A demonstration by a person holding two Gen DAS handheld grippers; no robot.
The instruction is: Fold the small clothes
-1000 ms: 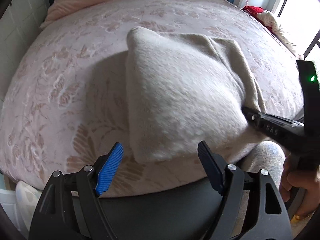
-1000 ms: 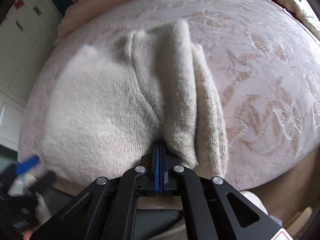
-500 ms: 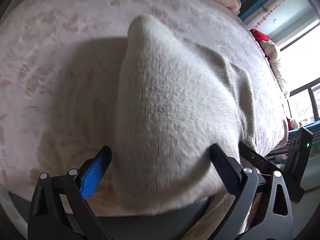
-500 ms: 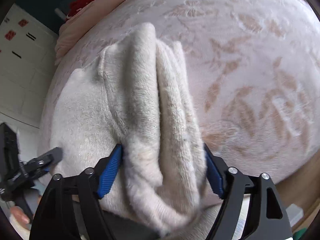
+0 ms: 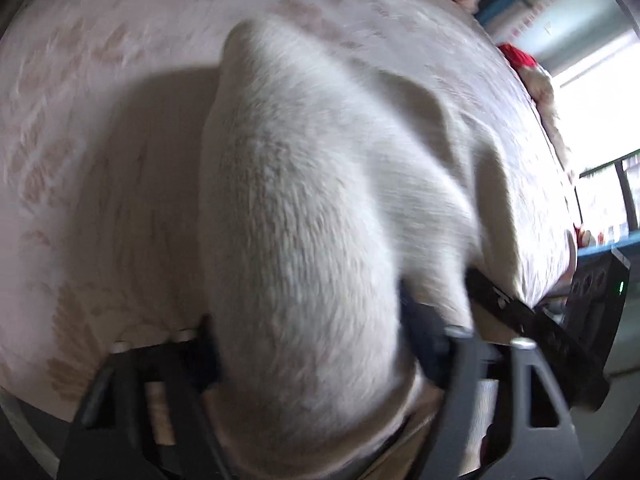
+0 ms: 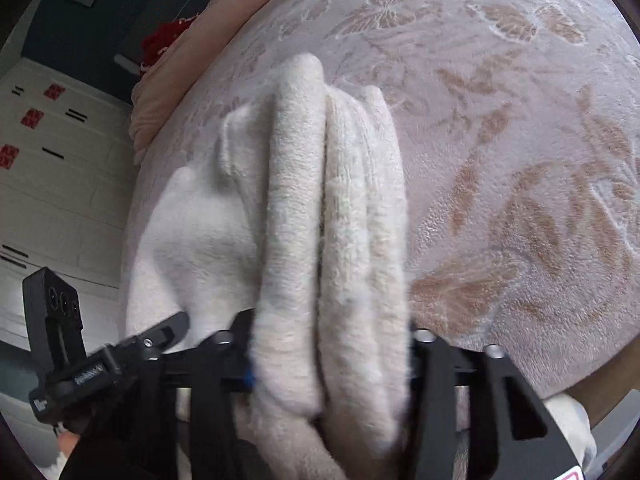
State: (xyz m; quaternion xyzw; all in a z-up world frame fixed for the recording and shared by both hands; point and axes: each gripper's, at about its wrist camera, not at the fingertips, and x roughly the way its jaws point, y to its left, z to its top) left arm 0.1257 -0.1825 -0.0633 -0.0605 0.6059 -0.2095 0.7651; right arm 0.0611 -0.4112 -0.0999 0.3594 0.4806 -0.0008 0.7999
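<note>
A: Where's the garment rn?

B: Cream fleecy garment (image 5: pixel 304 216) lies bunched on the bed (image 5: pixel 100 128), on the pink floral cover near its front edge. In the right wrist view it stands up in thick stacked folds (image 6: pixel 332 216), w/ a flatter part spreading off to the left.

A: And the tools?

B: Left hand-held gripper (image 5: pixel 312 344) straddles the near end of the bundle, one finger each side. Fingers look drawn in against the cloth, but the pic is smeared w/ motion, so one cannot tell if they truly pinch it. Right hand-held gripper (image 6: pixel 328 360) likewise has the stacked folds between its fingers (image 6: pixel 424 364), the cloth filling the gap; firm pinch or loose contact, cannot tell either. Each tool shows in the other's view, close beside it.

A: What could go wrong?

B: Prob the layers. The fleece is thick and springy, so a bite that catches only the outer layers would let the inner ones slide out and the fold fall open. Also both tools crowd the same near end, so they could knock together or pull against each other and skew the stack. And the bundle sits near the bed edge; a tug toward the person might drag part of it off.
</note>
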